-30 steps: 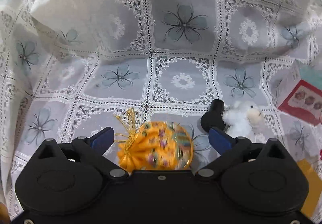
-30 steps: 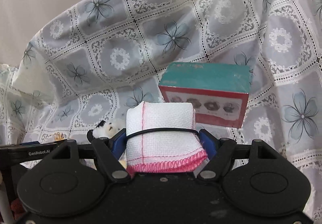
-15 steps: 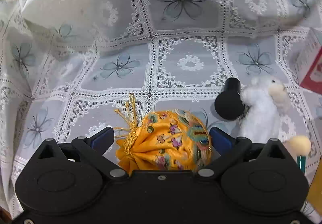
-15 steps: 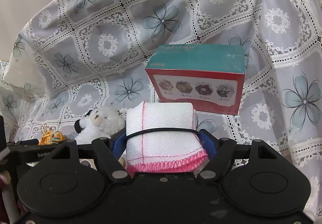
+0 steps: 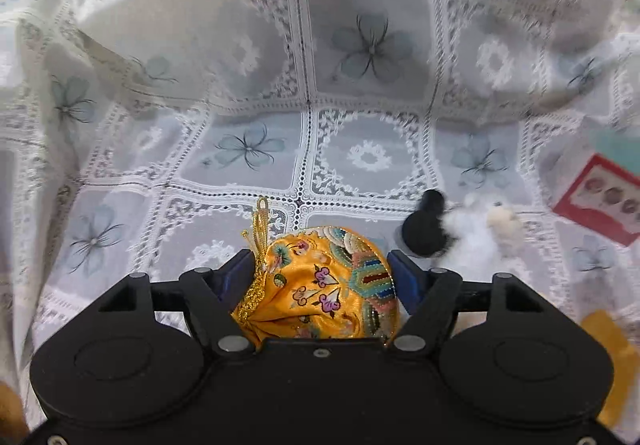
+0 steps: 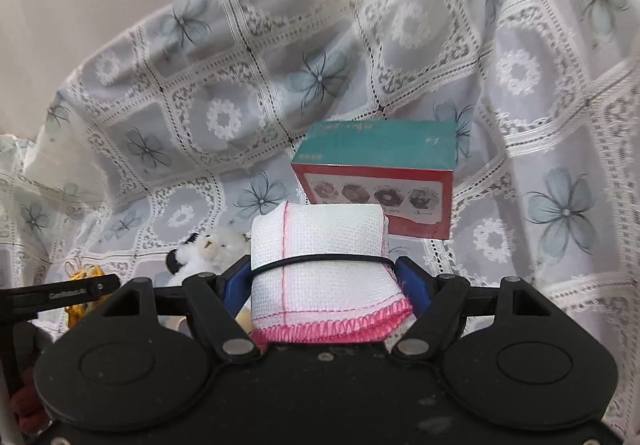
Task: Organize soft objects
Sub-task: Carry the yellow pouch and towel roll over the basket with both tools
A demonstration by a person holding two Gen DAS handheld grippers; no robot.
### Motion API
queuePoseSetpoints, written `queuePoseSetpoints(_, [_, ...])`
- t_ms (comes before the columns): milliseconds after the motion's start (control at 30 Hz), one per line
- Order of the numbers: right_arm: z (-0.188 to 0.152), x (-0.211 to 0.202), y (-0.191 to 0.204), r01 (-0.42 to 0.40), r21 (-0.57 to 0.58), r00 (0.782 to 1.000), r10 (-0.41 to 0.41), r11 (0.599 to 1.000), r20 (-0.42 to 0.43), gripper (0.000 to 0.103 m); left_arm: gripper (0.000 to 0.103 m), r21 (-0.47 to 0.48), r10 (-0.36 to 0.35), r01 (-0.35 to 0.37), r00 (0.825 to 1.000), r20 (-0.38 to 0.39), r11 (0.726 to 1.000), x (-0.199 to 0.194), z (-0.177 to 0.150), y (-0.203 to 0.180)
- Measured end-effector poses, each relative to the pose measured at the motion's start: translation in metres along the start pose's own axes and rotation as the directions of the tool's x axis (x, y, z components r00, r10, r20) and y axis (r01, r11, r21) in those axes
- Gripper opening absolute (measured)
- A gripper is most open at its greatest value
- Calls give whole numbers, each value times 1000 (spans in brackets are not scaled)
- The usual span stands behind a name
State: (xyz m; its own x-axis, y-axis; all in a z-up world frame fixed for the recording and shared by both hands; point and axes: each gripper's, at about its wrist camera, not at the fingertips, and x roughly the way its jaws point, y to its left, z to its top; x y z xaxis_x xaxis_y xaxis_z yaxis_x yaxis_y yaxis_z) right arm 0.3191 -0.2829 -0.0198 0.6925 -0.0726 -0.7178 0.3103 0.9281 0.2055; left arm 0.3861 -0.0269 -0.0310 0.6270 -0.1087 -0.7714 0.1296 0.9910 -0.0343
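My left gripper [image 5: 320, 273] is shut on an orange embroidered drawstring pouch [image 5: 320, 285] with gold cord, held just above the lace cloth. My right gripper [image 6: 320, 277] is shut on a folded white cloth with pink stitched edge [image 6: 320, 269], bound by a black band. A small white plush animal with black ears [image 5: 472, 233] lies right of the pouch; it also shows in the right wrist view [image 6: 208, 249], left of the cloth. The left gripper's finger [image 6: 60, 291] and the pouch [image 6: 82, 273] show at the right wrist view's left edge.
A teal and red box with doughnut pictures [image 6: 380, 181] stands behind the folded cloth, also in the left wrist view [image 5: 600, 193]. The lace flower tablecloth [image 5: 360, 45] is draped up at the back and sides. A yellow object [image 5: 612, 345] lies at lower right.
The left gripper's fingers have closed in on the orange pouch and lifted it back a little. The right gripper still holds the folded cloth and has shifted slightly back from the box.
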Motion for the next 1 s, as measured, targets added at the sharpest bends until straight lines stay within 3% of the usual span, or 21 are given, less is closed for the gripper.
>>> queuePoseSetpoints(267, [-31,-62,2,-31,-30,999,32,999,35,75,67,20,-59,58,997,58,998,-93,-30,-7])
queuePoseSetpoints(533, [-82,-127,9,-41,-92,996,48,995,72,75,67,50,-108,106,993,49,993,-152,-82,-18])
queuePoseSetpoints(1000, [-166,-186,14,-75,-115,997,71,991,-40,76,67,20,-143,146,984,-110,989,-171,-176,-21])
